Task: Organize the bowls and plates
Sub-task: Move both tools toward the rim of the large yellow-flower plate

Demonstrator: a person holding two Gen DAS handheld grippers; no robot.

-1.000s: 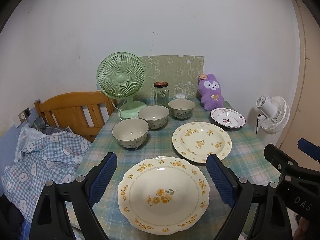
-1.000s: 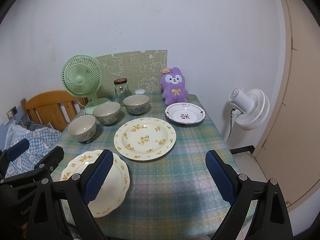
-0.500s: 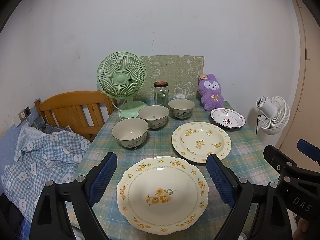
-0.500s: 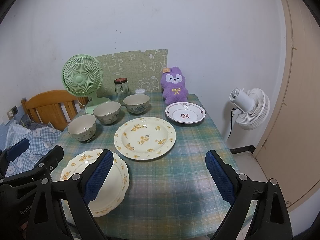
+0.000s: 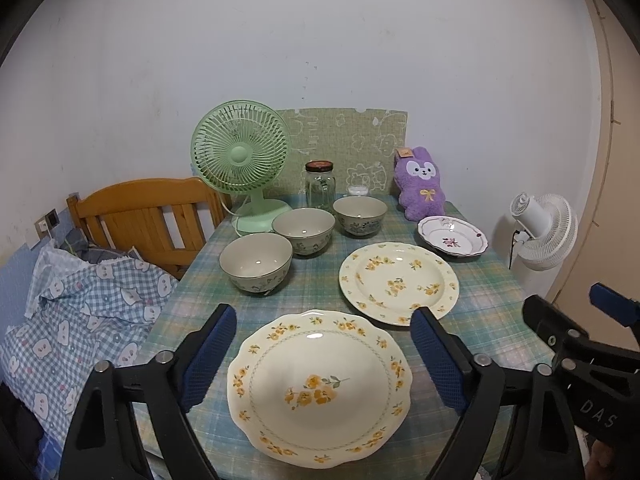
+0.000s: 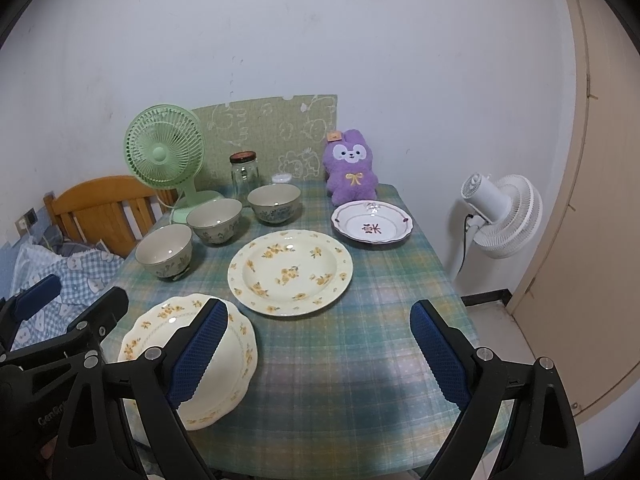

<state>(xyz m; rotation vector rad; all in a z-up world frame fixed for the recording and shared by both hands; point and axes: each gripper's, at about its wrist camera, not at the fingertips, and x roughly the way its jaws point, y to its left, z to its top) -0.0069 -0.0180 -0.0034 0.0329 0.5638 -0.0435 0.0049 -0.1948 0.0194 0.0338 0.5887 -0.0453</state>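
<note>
On the plaid-clothed table [image 5: 480, 288] a scalloped yellow-flower plate [image 5: 320, 384] lies nearest, a round yellow-flower plate [image 5: 398, 280] behind it, and a small white plate with red trim [image 5: 452, 236] at the back right. Three beige bowls [image 5: 256, 262] [image 5: 303, 230] [image 5: 360, 214] stand in a diagonal row on the left. My left gripper [image 5: 322, 356] is open and empty, above the scalloped plate. My right gripper [image 6: 318, 350] is open and empty over bare cloth, right of the scalloped plate [image 6: 156, 328]; the round plate [image 6: 290, 270] lies ahead.
A green desk fan [image 5: 240, 160], a glass jar [image 5: 319, 190] and a purple plush bunny [image 5: 420, 184] stand along the back by the wall. A wooden chair [image 5: 136, 216] and checked bedding [image 5: 80, 312] are left of the table. A white fan [image 6: 500, 216] stands right.
Both views have shifted very slightly; the dishes have not moved and both grippers stay open.
</note>
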